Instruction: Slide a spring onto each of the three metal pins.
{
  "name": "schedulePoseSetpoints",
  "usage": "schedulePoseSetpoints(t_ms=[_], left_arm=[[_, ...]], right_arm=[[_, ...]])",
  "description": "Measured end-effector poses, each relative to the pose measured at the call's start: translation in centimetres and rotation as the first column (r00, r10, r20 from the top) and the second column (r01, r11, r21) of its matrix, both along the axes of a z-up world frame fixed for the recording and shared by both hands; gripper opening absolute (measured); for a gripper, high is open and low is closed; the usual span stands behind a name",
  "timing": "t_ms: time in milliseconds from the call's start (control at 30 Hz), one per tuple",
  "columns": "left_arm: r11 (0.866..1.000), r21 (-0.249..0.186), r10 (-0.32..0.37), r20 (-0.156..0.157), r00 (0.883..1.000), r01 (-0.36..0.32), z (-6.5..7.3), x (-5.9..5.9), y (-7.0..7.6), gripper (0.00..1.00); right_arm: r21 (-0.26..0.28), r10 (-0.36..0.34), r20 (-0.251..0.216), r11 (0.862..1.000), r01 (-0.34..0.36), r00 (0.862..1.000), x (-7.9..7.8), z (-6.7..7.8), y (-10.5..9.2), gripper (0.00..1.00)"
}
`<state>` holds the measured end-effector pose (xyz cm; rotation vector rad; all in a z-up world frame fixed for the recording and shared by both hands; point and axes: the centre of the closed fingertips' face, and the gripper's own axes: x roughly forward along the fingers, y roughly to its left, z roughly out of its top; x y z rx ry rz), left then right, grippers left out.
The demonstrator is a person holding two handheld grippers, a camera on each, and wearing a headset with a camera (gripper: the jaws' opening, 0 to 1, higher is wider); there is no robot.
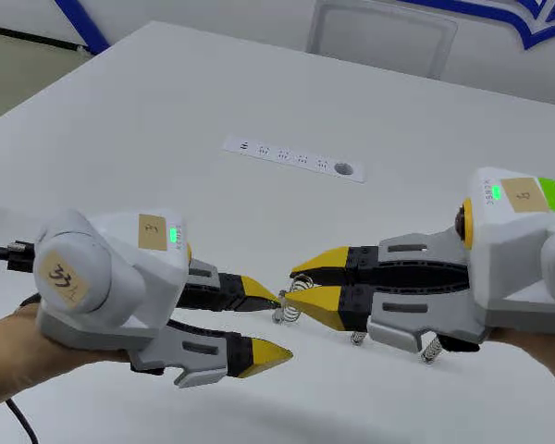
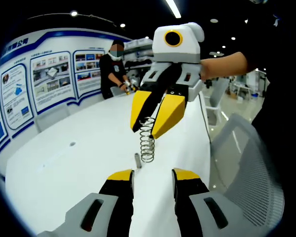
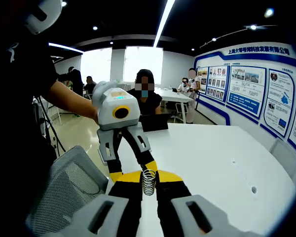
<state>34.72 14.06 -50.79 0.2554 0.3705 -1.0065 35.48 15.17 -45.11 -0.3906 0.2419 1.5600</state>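
Note:
My right gripper [image 1: 303, 282] comes in from the right and is shut on a metal spring [image 3: 148, 181], held at its upper coils between the yellow tips. In the left gripper view the spring [image 2: 147, 141] hangs upright down to the white table [image 1: 166, 120]. A short metal pin [image 2: 137, 159] stands just beside its lower end. My left gripper [image 1: 270, 326] faces it from the left, open, with nothing between its fingers [image 2: 121, 176]. Two more small springs [image 1: 358, 338] stand on the table under the right gripper; whether they sit on pins is hidden.
A white socket strip [image 1: 291, 157] is set into the table further back. A chair [image 1: 379, 37] stands at the far edge. A black cable [image 1: 9, 252] runs from the left gripper. People sit and stand in the room behind [image 3: 147, 96].

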Motion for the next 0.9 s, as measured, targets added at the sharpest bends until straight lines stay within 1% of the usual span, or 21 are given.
schedulePoseSetpoints(t_ms=[67, 100, 200, 233, 267, 367, 433, 467, 567, 700, 800, 867, 900], left_arm=[[1.0, -0.023, 0.017, 0.004, 1.0, -0.017, 0.3, 0.0, 0.6, 0.36], [0.999, -0.025, 0.022, 0.003, 1.0, -0.022, 0.3, 0.0, 0.8, 0.38], [0.998, -0.018, 0.053, 0.016, 0.998, -0.053, 0.4, 0.2, 1.9, 0.44], [0.997, -0.017, 0.074, 0.023, 0.997, -0.074, 0.5, 0.4, 2.4, 0.46], [0.996, -0.016, 0.089, 0.028, 0.996, -0.088, 0.5, 0.5, 2.8, 0.49], [0.992, -0.008, 0.129, 0.031, 0.991, -0.129, 0.5, 0.9, 3.9, 0.54], [0.988, -0.017, 0.156, 0.037, 0.987, -0.155, 0.8, 1.2, 4.5, 0.57], [0.985, -0.025, 0.171, 0.038, 0.985, -0.17, 1.0, 1.3, 4.7, 0.61], [0.98, -0.027, 0.2, 0.028, 0.979, -0.199, 0.8, 1.7, 5.3, 0.69], [0.975, -0.005, 0.224, 0.007, 0.975, -0.224, -0.1, 2.1, 6.2, 0.76], [0.97, -0.02, 0.241, 0.001, 0.971, -0.241, -0.1, 2.3, 6.4, 0.84], [0.968, -0.029, 0.248, -0.002, 0.969, -0.248, -0.1, 2.4, 6.4, 0.9], [0.967, -0.033, 0.254, -0.005, 0.967, -0.254, -0.2, 2.5, 6.5, 0.92]], right_arm=[[-0.003, -0.023, 0.005, 1.0, 0.023, 1.0, 0.7, 0.0, 0.1, 0.11], [-0.002, -0.032, 0.008, 0.999, 0.032, 0.999, 1.0, 0.0, 0.1, 0.11], [0.004, -0.069, 0.015, 0.998, 0.069, 0.997, 2.2, -0.1, 0.2, 0.11], [0.006, -0.094, 0.031, 0.996, 0.094, 0.995, 3.0, -0.2, 0.3, 0.11], [0.007, -0.108, 0.035, 0.994, 0.108, 0.993, 3.5, -0.4, 0.3, 0.11], [0.033, -0.179, 0.002, 0.983, 0.179, 0.984, 5.3, -0.7, 0.4, 0.11], [0.031, -0.218, -0.012, 0.975, 0.218, 0.976, 6.4, -1.3, 0.5, 0.11], [0.028, -0.233, -0.015, 0.972, 0.234, 0.972, 6.8, -1.6, 0.6, 0.11], [0.008, -0.25, -0.016, 0.968, 0.25, 0.968, 7.3, -2.7, 1.0, 0.11], [-0.014, -0.278, -0.015, 0.961, 0.278, 0.961, 8.0, -4.1, 1.2, 0.11], [-0.022, -0.315, -0.019, 0.949, 0.315, 0.949, 8.8, -5.1, 1.2, 0.11], [-0.028, -0.329, -0.031, 0.944, 0.329, 0.944, 9.1, -5.7, 1.2, 0.11], [-0.031, -0.342, -0.045, 0.94, 0.341, 0.939, 9.4, -6.1, 1.3, 0.11]])
